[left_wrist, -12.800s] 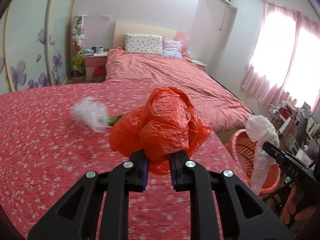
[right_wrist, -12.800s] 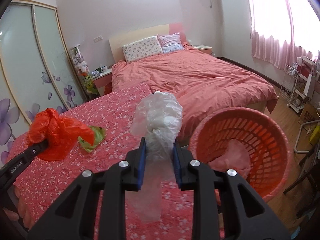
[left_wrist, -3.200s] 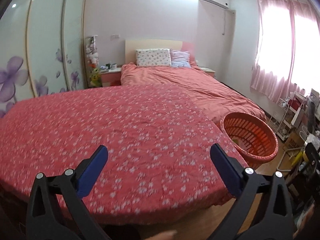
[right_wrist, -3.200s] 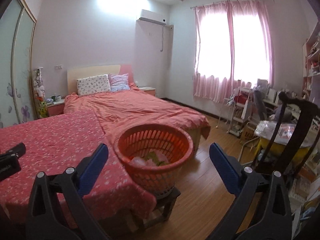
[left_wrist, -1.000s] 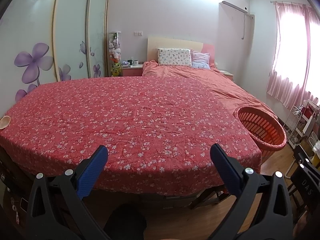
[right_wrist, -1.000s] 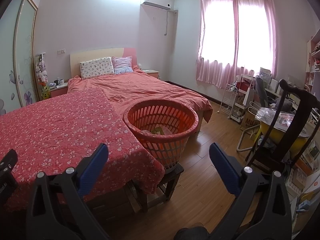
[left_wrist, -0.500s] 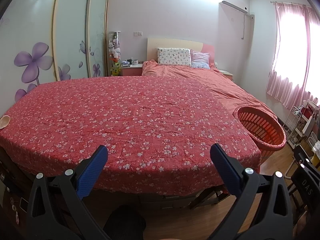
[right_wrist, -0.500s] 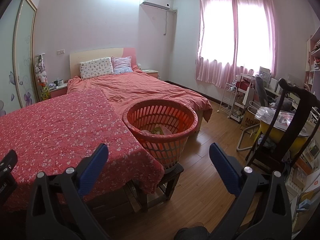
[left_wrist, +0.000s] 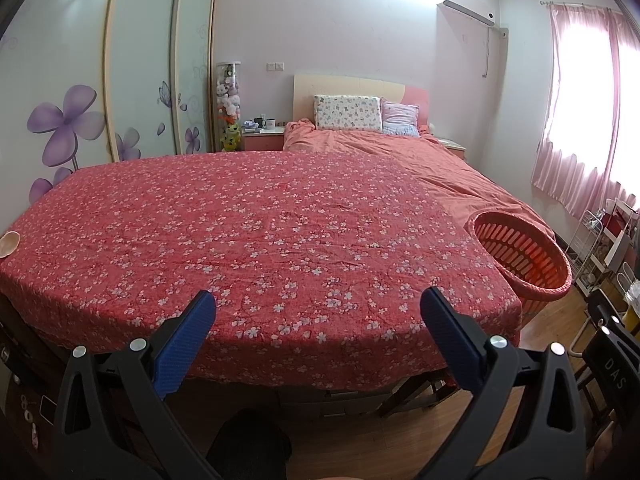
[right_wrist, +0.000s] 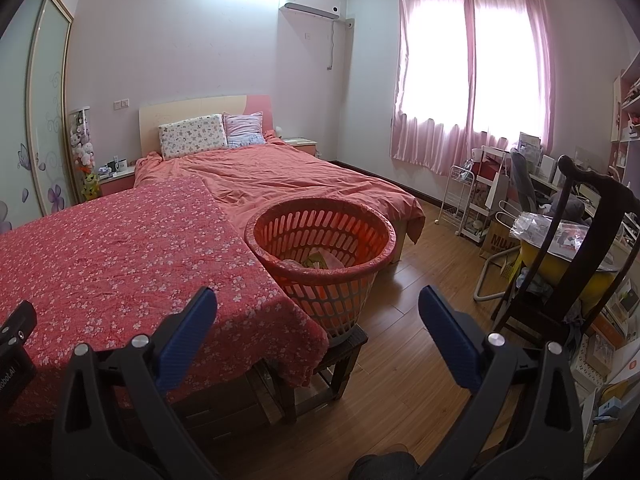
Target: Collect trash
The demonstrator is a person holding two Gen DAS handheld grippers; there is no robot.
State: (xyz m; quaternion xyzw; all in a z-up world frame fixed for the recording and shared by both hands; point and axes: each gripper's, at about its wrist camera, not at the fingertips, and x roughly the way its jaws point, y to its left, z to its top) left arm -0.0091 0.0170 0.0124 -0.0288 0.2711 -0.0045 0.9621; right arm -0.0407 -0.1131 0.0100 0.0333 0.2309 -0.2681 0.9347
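**Both claws wide and empty; trash lies in the basket**

The desk [left_wrist: 280, 232] fills the foreground of the left wrist view. A red floral cloth [right_wrist: 120, 256] covers it and hangs over the near edge. Beyond it stands the bed [right_wrist: 288, 176] under a plain salmon cover, with two pillows [left_wrist: 347, 113] against the headboard.

The orange basket [right_wrist: 320, 268] stands on a dark wooden stool [right_wrist: 340, 356], just beside the right-hand corner of the desk and touching the hanging cloth. In the left wrist view only its slotted wall and rim [left_wrist: 524, 252] show, past the desk's far right corner.

The trash [right_wrist: 320, 260] lies at the bottom of the basket: pale crumpled plastic and a greenish scrap. The individual pieces cannot be told apart through the rim.

The left claw [left_wrist: 318, 308] is spread wide, with nothing between its blue pads [left_wrist: 188, 340]; it sits low at the near edge of the desk. The right claw [right_wrist: 318, 308] is likewise spread wide and holds nothing; it points at the basket, with one pad [right_wrist: 450, 340] over the wooden floor [right_wrist: 420, 300].

A small pale shell-like object [left_wrist: 10, 243] rests at the far left edge of the desk.
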